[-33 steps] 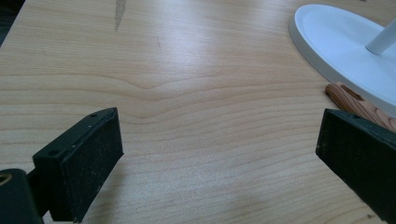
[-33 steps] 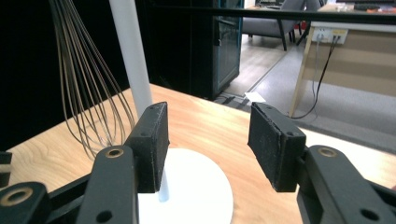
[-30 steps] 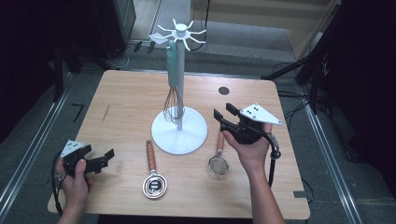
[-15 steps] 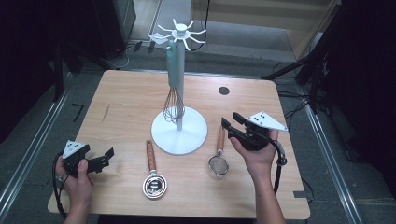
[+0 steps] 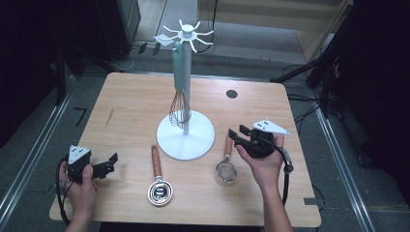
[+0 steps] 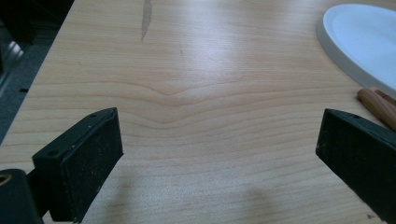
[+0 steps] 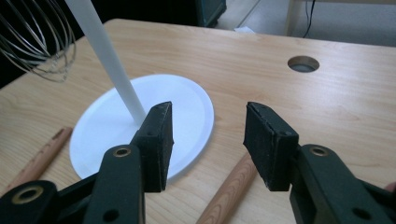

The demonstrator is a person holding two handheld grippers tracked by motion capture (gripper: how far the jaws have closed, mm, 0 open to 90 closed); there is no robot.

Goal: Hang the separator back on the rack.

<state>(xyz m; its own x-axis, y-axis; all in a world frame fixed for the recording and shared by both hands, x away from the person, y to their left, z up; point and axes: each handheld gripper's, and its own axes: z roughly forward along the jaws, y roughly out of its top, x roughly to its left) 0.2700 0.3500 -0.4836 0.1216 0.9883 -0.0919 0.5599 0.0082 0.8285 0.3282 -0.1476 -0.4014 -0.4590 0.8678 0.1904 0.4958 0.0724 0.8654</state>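
Observation:
A white utensil stand (image 5: 198, 140) stands mid-table, and a whisk (image 5: 179, 110) with a teal handle hangs from its top hooks. A small strainer (image 5: 226, 170) with a wooden handle (image 7: 228, 192) lies right of the base. Left of it lies a round-headed utensil (image 5: 159, 191), also wooden-handled. My right gripper (image 5: 238, 133) is open just above the strainer's handle, its jaws (image 7: 208, 135) pointing at the stand's base (image 7: 191, 112). Near the table's front left corner my left gripper (image 5: 110, 164) is wide open over bare wood (image 6: 219, 154), holding nothing.
A round cable hole (image 5: 231, 94) is in the tabletop at the back right. The stand's pole (image 7: 106, 56) and the whisk wires (image 7: 36, 42) rise close ahead of the right gripper. The stand's base (image 6: 364, 42) and a wooden handle (image 6: 379, 103) lie beyond the left gripper's right jaw.
My right gripper has drifted toward the front of the table and lower, closer to the strainer's handle. The left gripper has barely moved.

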